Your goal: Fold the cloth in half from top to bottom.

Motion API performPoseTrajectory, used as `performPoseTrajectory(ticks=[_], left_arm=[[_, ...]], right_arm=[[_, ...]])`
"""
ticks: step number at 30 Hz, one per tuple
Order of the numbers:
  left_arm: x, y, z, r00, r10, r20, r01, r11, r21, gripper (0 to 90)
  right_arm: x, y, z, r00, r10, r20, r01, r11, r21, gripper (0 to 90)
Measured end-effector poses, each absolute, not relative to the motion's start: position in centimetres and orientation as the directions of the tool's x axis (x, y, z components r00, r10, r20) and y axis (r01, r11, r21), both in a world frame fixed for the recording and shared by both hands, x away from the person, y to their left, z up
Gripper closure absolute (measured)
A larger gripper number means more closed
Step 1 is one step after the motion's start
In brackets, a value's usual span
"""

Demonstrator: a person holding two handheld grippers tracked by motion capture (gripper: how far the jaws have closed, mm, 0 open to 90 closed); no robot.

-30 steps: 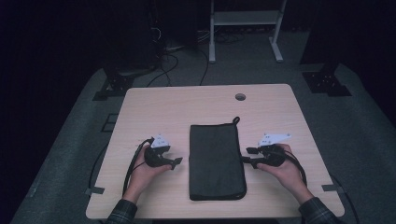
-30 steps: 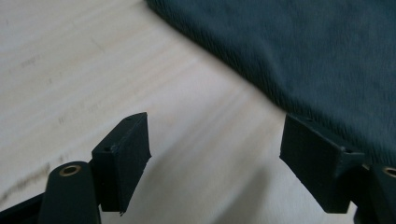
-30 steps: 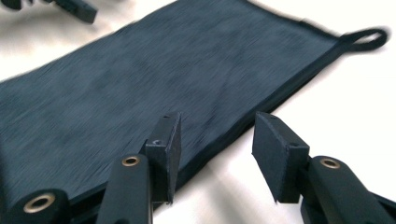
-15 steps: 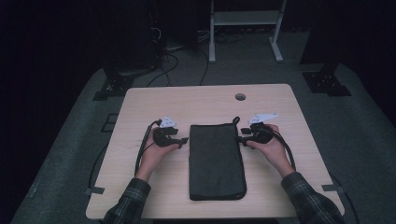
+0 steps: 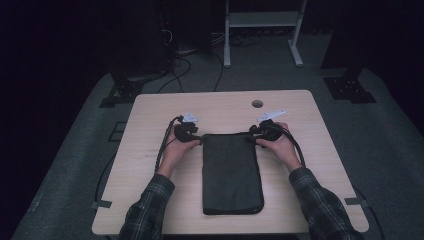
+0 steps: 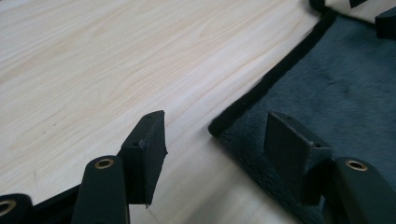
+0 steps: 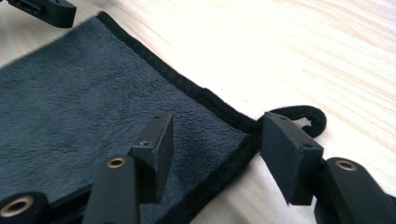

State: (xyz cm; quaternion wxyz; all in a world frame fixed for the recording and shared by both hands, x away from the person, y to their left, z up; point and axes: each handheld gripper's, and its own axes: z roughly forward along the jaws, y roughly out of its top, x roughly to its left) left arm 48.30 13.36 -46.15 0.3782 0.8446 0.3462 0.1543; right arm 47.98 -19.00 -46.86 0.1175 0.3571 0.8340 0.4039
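Note:
A dark folded towel (image 5: 232,172) lies lengthwise in the middle of the wooden table (image 5: 220,107). My left gripper (image 5: 199,140) sits at its far left corner. In the left gripper view the jaws (image 6: 215,119) straddle that corner of the towel (image 6: 336,88) without pressing it; they have just been closing a little. At the far right corner is my right gripper (image 5: 252,135). Its jaws (image 7: 218,119) stand apart over the towel's (image 7: 84,102) edge beside the hanging loop (image 7: 313,116), and have just been opening.
A round cable hole (image 5: 257,103) sits near the table's far edge. Behind the table are a white frame's legs (image 5: 226,55) and loose cables (image 5: 182,65) on the floor. Gripper cables trail along both forearms.
Both hands have slid away from me along the towel's long sides, from its middle to its far corners. The towel has not moved.

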Motion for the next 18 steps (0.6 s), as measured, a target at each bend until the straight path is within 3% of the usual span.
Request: performPoseTrajectory(ticks=[9,18], left_arm=[[48.9,12.8,-47.3,0.743,0.668,-0.024,0.476,-0.504,0.72,44.1],[48.5,12.3,-47.0,0.764,0.644,-0.044,0.479,-0.52,0.707,67.0]], right_arm=[[48.2,-18.7,-48.1,-0.752,0.657,0.052,0.462,0.468,0.754,41.6],[48.1,-18.5,-48.0,-0.775,0.626,0.086,0.461,0.467,0.755,68.4]])
